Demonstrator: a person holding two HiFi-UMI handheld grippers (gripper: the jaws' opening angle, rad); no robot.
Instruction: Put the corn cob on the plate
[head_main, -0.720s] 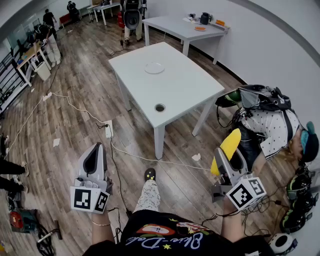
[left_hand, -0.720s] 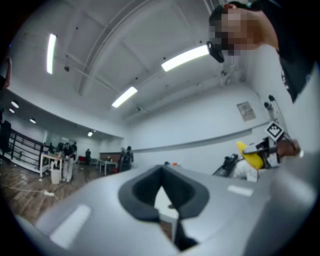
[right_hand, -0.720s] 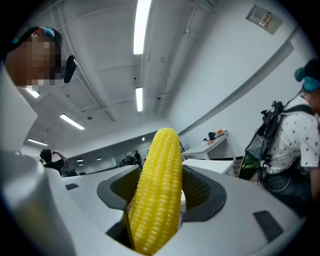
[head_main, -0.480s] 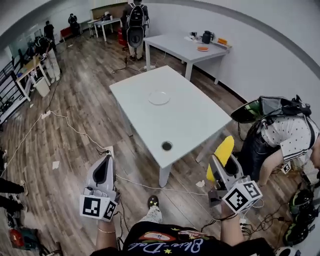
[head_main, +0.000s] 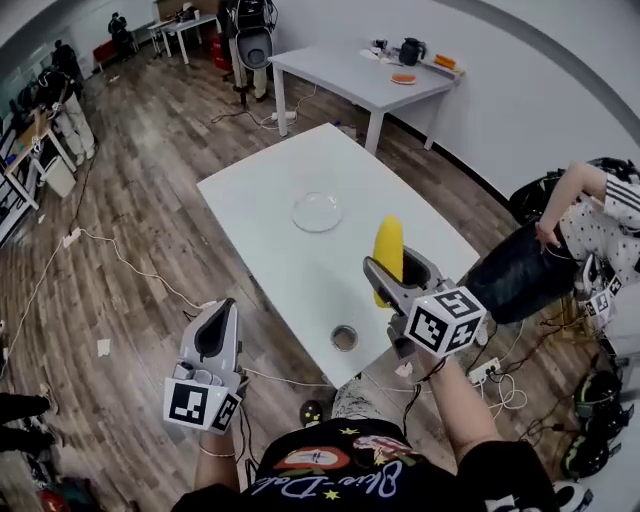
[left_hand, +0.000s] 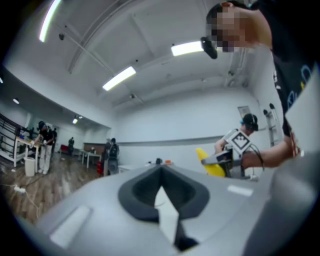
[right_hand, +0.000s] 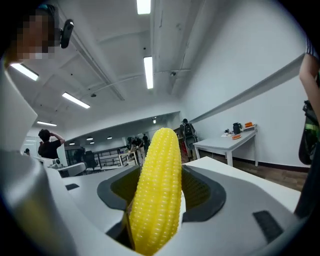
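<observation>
Bright, even light from long white ceiling tube lamps (left_hand: 119, 78) above the left gripper (left_hand: 161, 174); its near body seems blurred, corners dark.

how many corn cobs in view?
1. The corn cob is clamped in the right hand-held gripper, over the white table, short of the plate. Clutter on the far table is too small to tell.

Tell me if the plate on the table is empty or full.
Empty: nothing lies on the plate; the corn cob is clamped in the right gripper, apart from it.
</observation>
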